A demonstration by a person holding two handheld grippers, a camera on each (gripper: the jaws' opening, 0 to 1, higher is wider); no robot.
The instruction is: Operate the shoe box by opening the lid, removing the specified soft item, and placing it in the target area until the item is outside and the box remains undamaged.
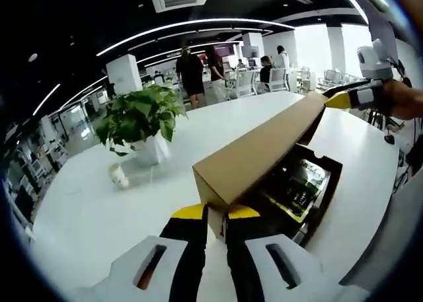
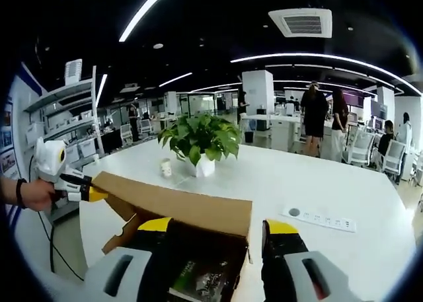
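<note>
The shoe box [image 1: 328,195] lies on the white table [image 1: 92,216] with its brown cardboard lid [image 1: 264,150] raised on edge. My left gripper [image 1: 216,213] is shut on the lid's near corner. The right gripper [image 1: 342,100], held by a hand, meets the lid's far end. In the right gripper view the lid [image 2: 178,206] runs leftward to the left gripper [image 2: 92,194]. My right gripper [image 2: 218,226] stands open, its yellow-tipped jaws either side of the lid's near corner. Inside the dark box lies a green and black item [image 1: 304,183] [image 2: 201,275].
A potted plant [image 1: 142,117] [image 2: 198,140] in a white pot stands on the table beyond the box, with a small cup [image 1: 119,176] [image 2: 166,168] beside it. A white power strip [image 2: 320,219] lies to the right. People and chairs are far behind.
</note>
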